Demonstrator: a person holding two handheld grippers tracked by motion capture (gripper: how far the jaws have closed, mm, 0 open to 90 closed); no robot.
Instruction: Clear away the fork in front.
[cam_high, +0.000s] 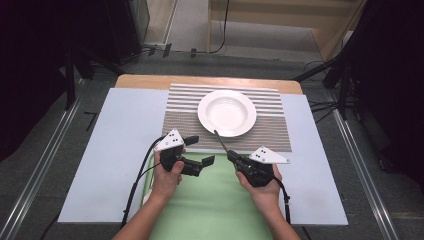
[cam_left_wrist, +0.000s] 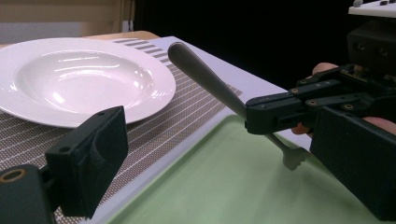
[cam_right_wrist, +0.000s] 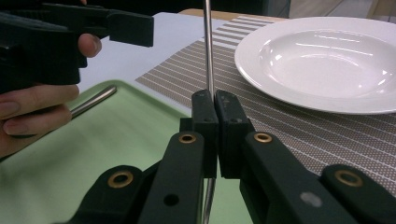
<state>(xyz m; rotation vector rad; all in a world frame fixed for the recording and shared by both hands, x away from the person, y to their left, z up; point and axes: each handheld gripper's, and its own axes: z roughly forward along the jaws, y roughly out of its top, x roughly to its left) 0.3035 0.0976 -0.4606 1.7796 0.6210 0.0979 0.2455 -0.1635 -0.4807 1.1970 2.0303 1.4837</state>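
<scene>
Right gripper (cam_high: 232, 156), clamped on a fork (cam_high: 220, 139), holds it tilted above the green tray (cam_high: 210, 210), handle toward the plate (cam_high: 227, 113). Left gripper (cam_high: 199, 151) hovers open near the tray's left edge.

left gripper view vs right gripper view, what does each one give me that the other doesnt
Left gripper view: the right gripper seen from the side, shut on a metal utensil. The utensil's wide handle slants up toward the white plate and its toothed end hangs over the green tray.
Right gripper view: that utensil edge-on between its own jaws, the left hand, and a second metal handle lying on the tray.
Both: plate, striped mat, tray, held utensil.
</scene>
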